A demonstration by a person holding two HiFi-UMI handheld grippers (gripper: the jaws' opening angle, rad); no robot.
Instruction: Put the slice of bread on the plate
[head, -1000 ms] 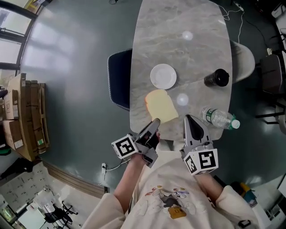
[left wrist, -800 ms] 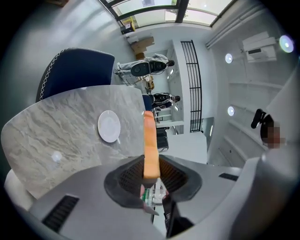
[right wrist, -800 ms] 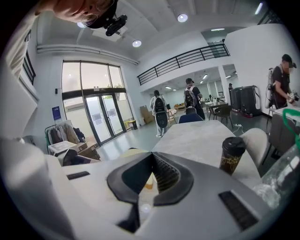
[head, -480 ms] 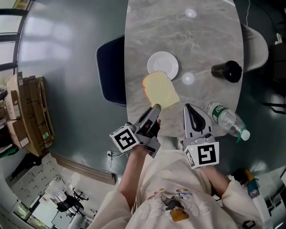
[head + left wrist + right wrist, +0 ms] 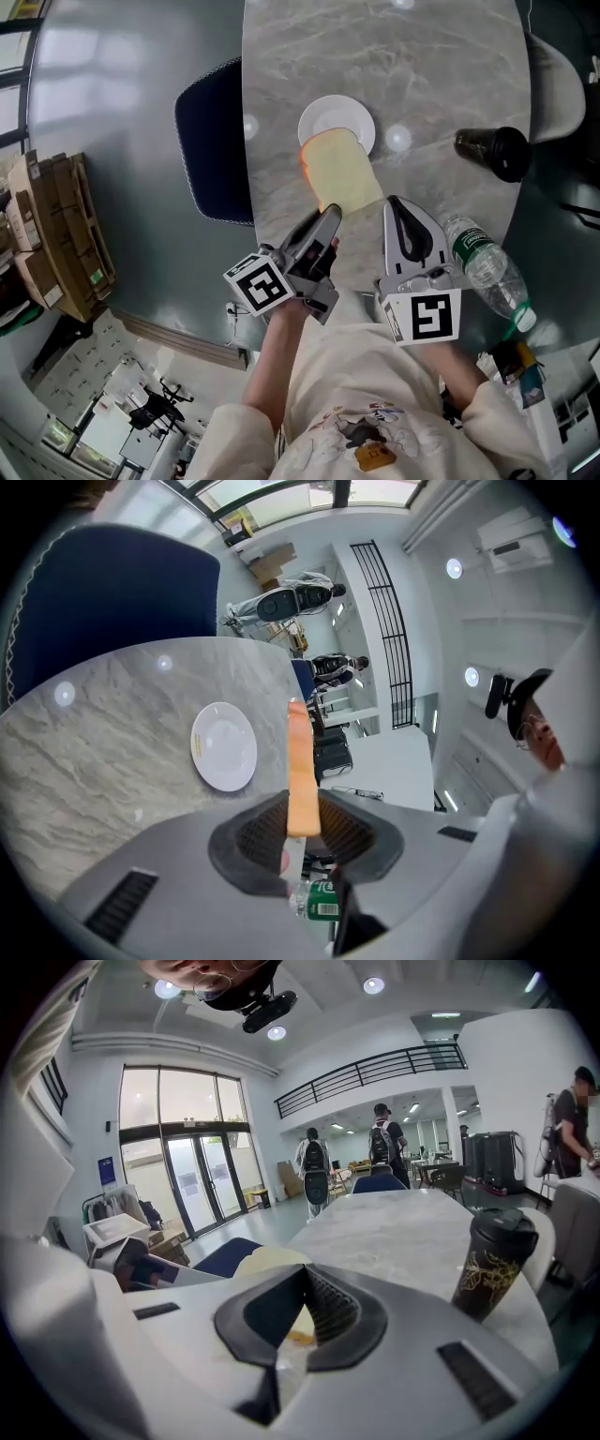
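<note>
A pale slice of bread (image 5: 345, 173) with an orange crust is held by its near edge, with my left gripper (image 5: 330, 216) shut on it. Its far end overlaps the near rim of the small white plate (image 5: 333, 114) on the marble table. In the left gripper view the bread (image 5: 298, 757) stands edge-on between the jaws of the left gripper (image 5: 302, 810), and the plate (image 5: 223, 746) lies ahead to the left. My right gripper (image 5: 397, 206) hangs just right of the bread, shut and empty. From the right gripper (image 5: 305, 1269) the bread (image 5: 265, 1260) shows at the left.
A black lidded cup (image 5: 497, 152) stands at the table's right edge. A clear water bottle (image 5: 487, 267) lies near the front right corner. A dark blue chair (image 5: 211, 141) is pushed against the table's (image 5: 422, 56) left side. People walk far off in the hall.
Both grippers have moved forward toward the plate. The bread, which was short of the plate with a gap, now overlaps its near rim.
</note>
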